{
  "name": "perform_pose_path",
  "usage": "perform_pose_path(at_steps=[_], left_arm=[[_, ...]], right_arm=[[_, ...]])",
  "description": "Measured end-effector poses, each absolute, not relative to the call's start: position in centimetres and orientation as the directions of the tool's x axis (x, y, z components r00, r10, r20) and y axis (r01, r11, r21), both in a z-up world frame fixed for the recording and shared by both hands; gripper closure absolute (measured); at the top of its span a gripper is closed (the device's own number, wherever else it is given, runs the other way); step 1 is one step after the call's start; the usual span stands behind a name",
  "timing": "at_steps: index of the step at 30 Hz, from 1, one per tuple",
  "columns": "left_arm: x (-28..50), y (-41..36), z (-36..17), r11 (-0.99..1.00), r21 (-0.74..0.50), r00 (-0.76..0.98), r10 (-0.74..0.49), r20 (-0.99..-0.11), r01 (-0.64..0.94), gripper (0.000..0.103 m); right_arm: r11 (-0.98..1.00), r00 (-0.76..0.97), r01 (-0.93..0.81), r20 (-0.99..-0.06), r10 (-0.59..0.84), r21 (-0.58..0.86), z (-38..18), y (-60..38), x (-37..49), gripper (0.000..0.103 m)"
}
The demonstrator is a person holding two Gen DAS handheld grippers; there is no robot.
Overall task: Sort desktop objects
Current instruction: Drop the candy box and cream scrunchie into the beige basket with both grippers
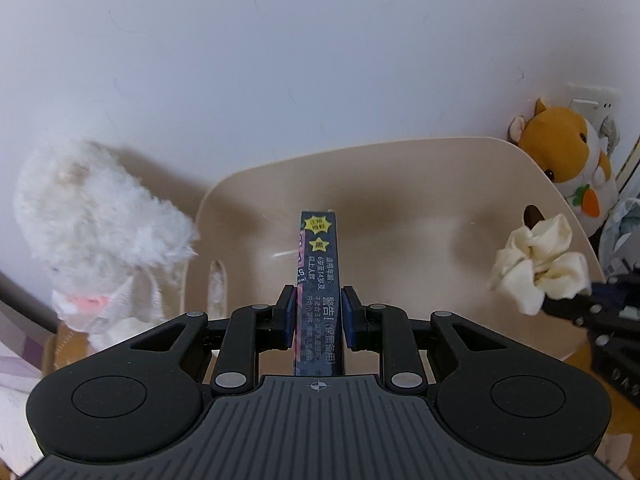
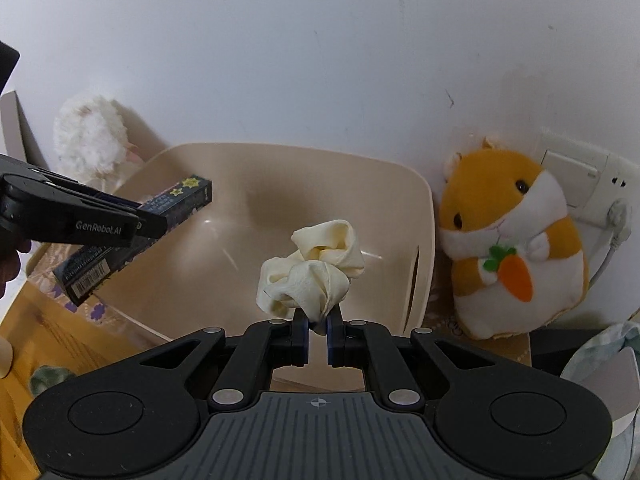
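A beige plastic bin (image 1: 400, 184) (image 2: 224, 264) stands against the white wall. My left gripper (image 1: 319, 304) is shut on a dark blue printed box (image 1: 320, 264) and holds it above the bin's near rim. The box also shows in the right wrist view (image 2: 132, 236), at the bin's left side. My right gripper (image 2: 318, 326) is shut on a cream scrunchie (image 2: 312, 272) and holds it over the bin. In the left wrist view the scrunchie (image 1: 536, 268) hangs at the bin's right edge.
A white fluffy plush (image 1: 96, 232) (image 2: 90, 140) sits left of the bin. An orange hamster plush with a carrot (image 1: 572, 160) (image 2: 512, 240) sits to its right, by a wall socket (image 2: 580, 184). A wooden desk (image 2: 48, 344) lies below.
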State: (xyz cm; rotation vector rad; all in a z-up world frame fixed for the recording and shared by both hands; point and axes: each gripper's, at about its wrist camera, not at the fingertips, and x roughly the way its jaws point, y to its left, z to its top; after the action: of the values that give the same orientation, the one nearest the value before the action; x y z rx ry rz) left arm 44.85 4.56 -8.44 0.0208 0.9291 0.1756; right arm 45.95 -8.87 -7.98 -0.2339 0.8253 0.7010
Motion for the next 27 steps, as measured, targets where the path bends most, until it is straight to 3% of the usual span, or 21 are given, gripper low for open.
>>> perform_pose_path(at_steps=[1,2,4,5,6,7,14,16,27], left_arm=[[44.9,4.7,-8.6,0.987,0.080,0.587,0.149,-0.796,-0.142,0.080],[44.9,4.8,-8.6,0.987,0.070,0.589,0.141,-0.796,-0.143,0.079],[44.9,4.8,-8.7,0.989,0.056,0.588,0.127,-0.799,-0.136,0.061],[44.8,4.8,-8.6,0.990,0.052,0.585,0.121,-0.802,-0.133,0.042],[44.7,4.8,-8.5,0.989,0.056,0.589,0.126,-0.798,-0.136,0.032],[44.5,4.9,-8.3,0.988,0.059,0.599,0.132,-0.790,-0.139,0.030],[43.1,5.2,-7.1,0.990,0.049,0.606,0.120,-0.786,-0.133,0.027],[42.4,5.2,-6.6,0.991,0.049,0.614,0.114,-0.781,-0.121,0.027],[37.5,5.2,-6.2,0.996,0.062,0.606,0.088,-0.791,-0.064,0.022]], right_arm=[[0.758,0.474,-0.649,-0.744,0.472,0.067,-8.1,-8.8,46.0,0.090],[0.761,0.477,-0.646,-0.747,0.464,0.060,-8.1,-8.7,46.0,0.080],[0.762,0.486,-0.646,-0.745,0.457,0.045,-8.0,-8.6,45.8,0.064],[0.760,0.495,-0.649,-0.739,0.458,0.036,-7.8,-8.6,45.6,0.056],[0.760,0.503,-0.650,-0.735,0.455,0.025,-7.6,-8.6,45.4,0.051],[0.759,0.512,-0.651,-0.730,0.453,0.014,-7.4,-8.5,45.3,0.042],[0.756,0.522,-0.653,-0.696,0.493,0.046,-5.5,-9.6,43.8,0.005],[0.755,0.530,-0.654,-0.683,0.502,0.048,-5.0,-10.2,43.1,0.000],[0.737,0.554,-0.675,-0.679,0.482,-0.028,-4.2,-15.2,39.1,0.000]])
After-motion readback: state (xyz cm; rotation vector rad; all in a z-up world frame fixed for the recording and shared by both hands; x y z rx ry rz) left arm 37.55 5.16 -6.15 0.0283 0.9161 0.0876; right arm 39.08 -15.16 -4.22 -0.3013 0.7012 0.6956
